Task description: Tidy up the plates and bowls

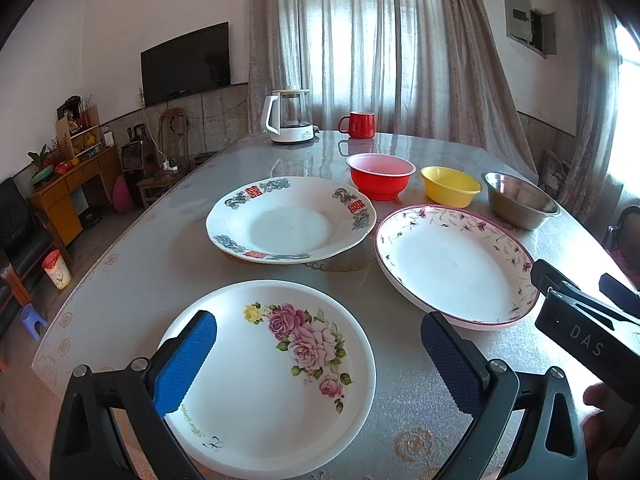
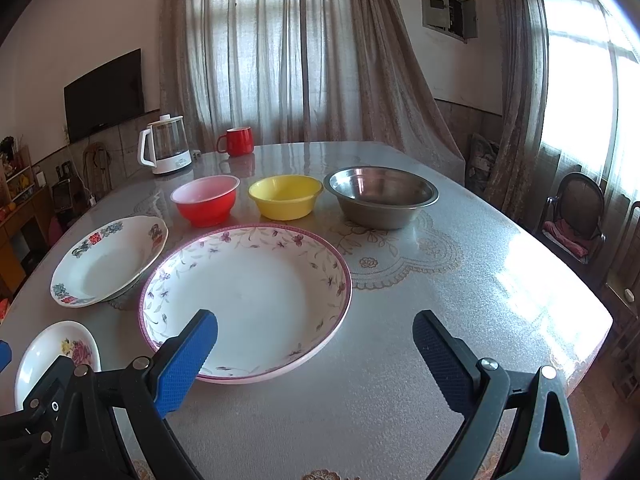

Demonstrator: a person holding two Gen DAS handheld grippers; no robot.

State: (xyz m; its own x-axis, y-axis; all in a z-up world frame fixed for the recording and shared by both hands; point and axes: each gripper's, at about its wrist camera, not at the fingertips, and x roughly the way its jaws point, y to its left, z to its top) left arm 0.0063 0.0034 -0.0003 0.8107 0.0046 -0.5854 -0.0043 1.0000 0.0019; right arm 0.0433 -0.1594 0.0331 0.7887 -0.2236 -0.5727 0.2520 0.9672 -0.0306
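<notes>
Right now the left gripper (image 1: pixel 318 360) hangs with its blue pads spread wide above the rose plate (image 1: pixel 272 376) at the near edge of the table (image 1: pixel 132 276), holding nothing. Behind it lies the plate with red characters (image 1: pixel 290 220), and just beside that the purple-rimmed plate (image 2: pixel 246 300). The right gripper (image 2: pixel 316 354) hovers over this one's near rim, fingers likewise parted and empty. Further back stand the red bowl (image 2: pixel 206 200), yellow bowl (image 2: pixel 285 196) and steel bowl (image 2: pixel 380 196) in a row, apart from each other.
</notes>
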